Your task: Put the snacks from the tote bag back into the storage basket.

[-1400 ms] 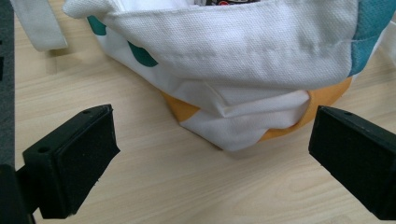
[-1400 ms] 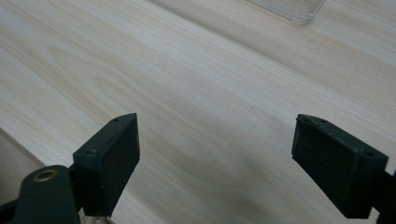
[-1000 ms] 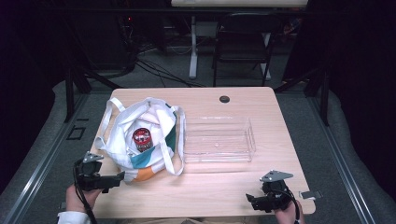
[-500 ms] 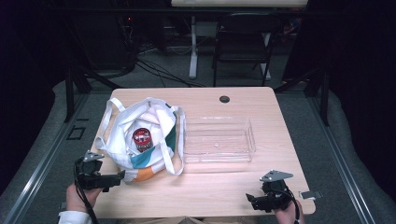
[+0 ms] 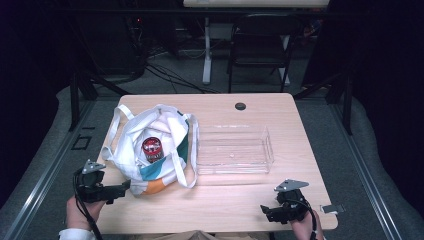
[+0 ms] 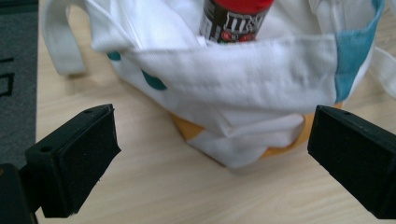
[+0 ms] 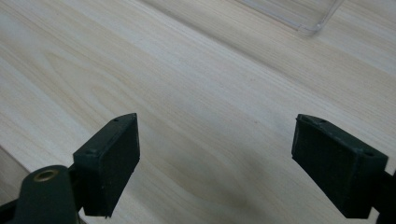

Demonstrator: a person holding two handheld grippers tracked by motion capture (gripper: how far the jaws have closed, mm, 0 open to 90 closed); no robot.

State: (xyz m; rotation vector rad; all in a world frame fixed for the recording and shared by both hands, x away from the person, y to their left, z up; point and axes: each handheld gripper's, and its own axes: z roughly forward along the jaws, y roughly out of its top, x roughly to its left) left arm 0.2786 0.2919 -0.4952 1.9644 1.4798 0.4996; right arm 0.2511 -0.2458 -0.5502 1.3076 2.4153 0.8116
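Note:
A white tote bag point(image 5: 150, 155) with teal and orange patches lies open on the left of the wooden table point(image 5: 300, 135). Inside it stands a dark M&M's can with a red lid point(image 5: 152, 149), whose label also shows in the left gripper view point(image 6: 233, 18). A clear plastic tray point(image 5: 234, 150) sits just right of the bag. My left gripper point(image 5: 120, 189) is open at the bag's near left corner, its jaws wide apart before the bag point(image 6: 243, 88). My right gripper point(image 5: 267, 212) is open over bare wood near the front right edge, the tray corner point(image 7: 308, 21) ahead.
A round cable hole point(image 5: 240, 106) lies near the table's far edge. Beyond the table stand a black folding chair point(image 5: 260, 45) and a white desk leg point(image 5: 206, 55) amid floor cables. A small grey tag point(image 5: 332, 208) lies at the front right corner.
My left gripper has edged slightly toward the bag's corner. The right gripper, bag and tray have stayed where they were.

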